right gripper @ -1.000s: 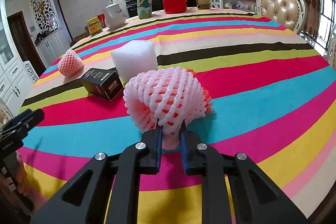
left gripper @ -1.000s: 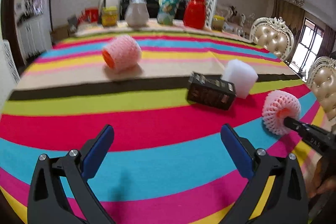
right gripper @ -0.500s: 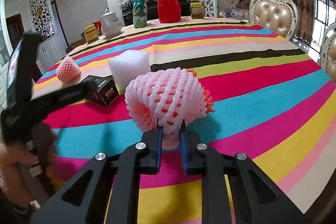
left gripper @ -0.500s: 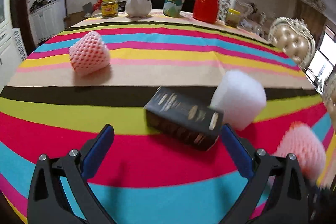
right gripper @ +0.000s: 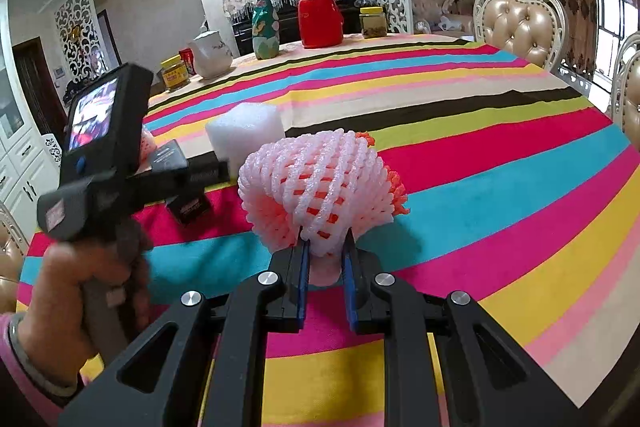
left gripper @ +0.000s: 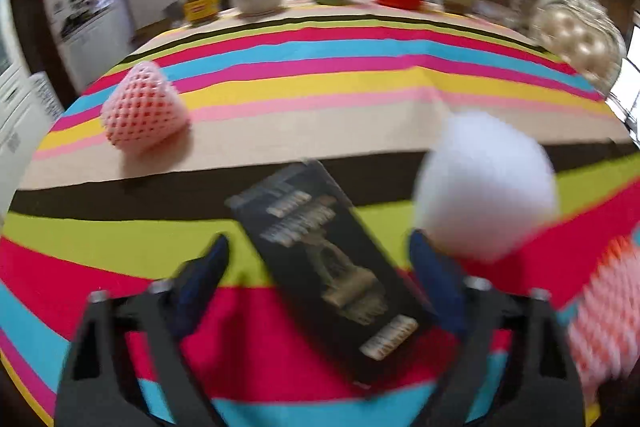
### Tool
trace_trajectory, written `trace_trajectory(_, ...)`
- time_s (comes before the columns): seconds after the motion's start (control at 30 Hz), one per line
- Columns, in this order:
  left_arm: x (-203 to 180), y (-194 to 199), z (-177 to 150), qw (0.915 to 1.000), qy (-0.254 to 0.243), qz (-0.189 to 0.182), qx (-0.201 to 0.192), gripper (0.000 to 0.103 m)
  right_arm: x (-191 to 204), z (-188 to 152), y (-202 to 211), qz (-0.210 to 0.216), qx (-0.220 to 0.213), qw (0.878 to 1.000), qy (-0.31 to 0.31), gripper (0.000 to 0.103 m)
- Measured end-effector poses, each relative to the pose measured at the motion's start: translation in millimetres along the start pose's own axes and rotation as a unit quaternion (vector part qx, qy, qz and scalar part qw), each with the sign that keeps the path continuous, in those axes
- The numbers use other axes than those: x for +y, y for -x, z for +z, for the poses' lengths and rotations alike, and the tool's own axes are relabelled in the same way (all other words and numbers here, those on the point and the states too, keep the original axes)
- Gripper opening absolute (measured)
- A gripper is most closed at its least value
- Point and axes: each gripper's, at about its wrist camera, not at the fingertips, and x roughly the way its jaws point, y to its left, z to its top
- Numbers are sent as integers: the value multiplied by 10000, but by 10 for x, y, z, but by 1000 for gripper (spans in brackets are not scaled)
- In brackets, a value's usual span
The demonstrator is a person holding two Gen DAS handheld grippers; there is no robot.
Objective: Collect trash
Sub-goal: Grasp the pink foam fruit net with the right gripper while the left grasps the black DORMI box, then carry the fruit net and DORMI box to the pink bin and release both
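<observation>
A black box [left gripper: 332, 267] lies on the striped tablecloth [left gripper: 320, 95], between the blue pads of my left gripper [left gripper: 318, 251]. Its jaws are closing, and a gap still shows at the left pad. A white foam block [left gripper: 484, 187] stands just right of the box. Farther left on the cloth sits a pink foam net [left gripper: 142, 111]. My right gripper [right gripper: 324, 259] is shut on another pink foam net [right gripper: 320, 187], lifted a little above the cloth. In the right wrist view a hand [right gripper: 80, 287] holds the left gripper over the box [right gripper: 188, 207], beside the white block [right gripper: 244, 135].
At the table's far end stand a red jug [right gripper: 320, 15], a green patterned bag [right gripper: 264, 27], a white teapot [right gripper: 210, 53] and two yellow-lidded jars [right gripper: 174, 73]. Padded chairs [right gripper: 520, 23] line the right side. Wide bare cloth stretches to the right of the held net.
My left gripper has travelled across to the black box, which now lies between its fingers, and its jaws have narrowed. The right gripper has kept still with its net.
</observation>
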Motion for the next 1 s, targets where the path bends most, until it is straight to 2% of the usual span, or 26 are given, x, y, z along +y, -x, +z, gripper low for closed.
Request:
trace_trajectory(0.03, 15, 61, -26, 9997, -53, -219, 5, 38, 1, -2, 6, 3, -10, 10000, 6, 17)
trace_trajectory(0.2, 100, 250, -231, 9979, -324, -547, -98, 37, 9, -24, 18, 1, -10, 10000, 60, 17)
trace_trajectory(0.4, 275, 616, -527, 9950, -383, -866, -303, 37, 83, -46, 42, -44, -67, 9998, 200, 17)
trace_trajectory(0.57, 361, 954, -777, 9924, -338, -1064, -511, 37, 129, -59, 80, -54, -149, 9994, 306, 17)
trace_trajectory(0.7, 355, 1235, -996, 9902, -431, -1062, -800, 37, 130, -87, 106, 58, -92, 9997, 216, 17)
trace_trajectory(0.83, 338, 1417, -1153, 9875, -598, -1128, -929, 37, 233, -124, 313, 6, -217, 9991, 358, 17)
trace_trajectory(1.0, 407, 1576, -1325, 9847, -540, -1330, -984, 37, 327, -310, 621, -99, -295, 9979, 576, 17)
